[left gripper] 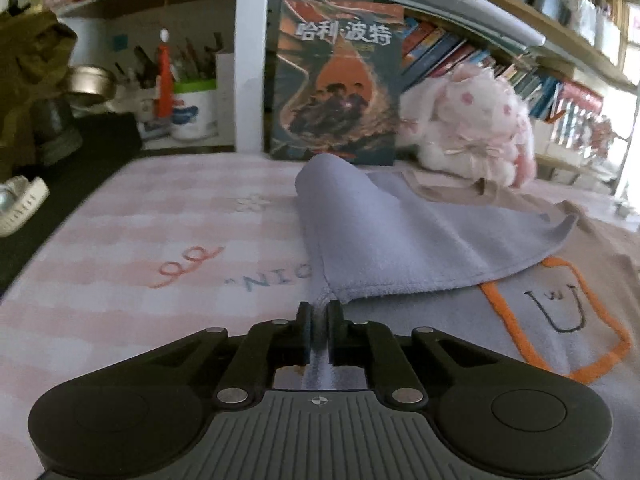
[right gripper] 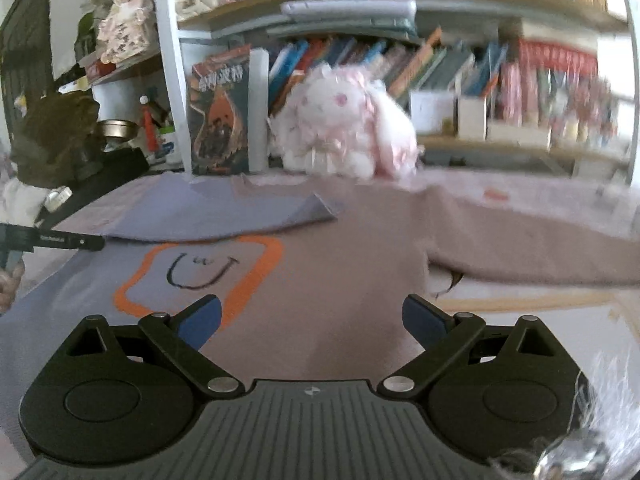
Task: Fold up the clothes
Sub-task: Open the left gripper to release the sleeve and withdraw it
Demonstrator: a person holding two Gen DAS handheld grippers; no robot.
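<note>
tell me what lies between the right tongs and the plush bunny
Only the spread sweatshirt lies between the open right tongs and the plush bunny, shown in the right wrist view.

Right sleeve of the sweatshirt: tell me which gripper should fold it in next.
Right. The right gripper is open and empty over the sweatshirt, near its spread right sleeve. The left gripper is shut on the folded left sleeve.

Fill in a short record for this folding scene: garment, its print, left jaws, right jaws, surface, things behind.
garment: two-tone sweatshirt, lilac and mauve, spread flat, one sleeve folded across the chest
print: smiley in an orange outline
left gripper: jaws shut on the sleeve's cuff
right gripper: jaws open, empty, above the body
surface: pink checked cloth
behind: plush rabbit, upright book
</note>
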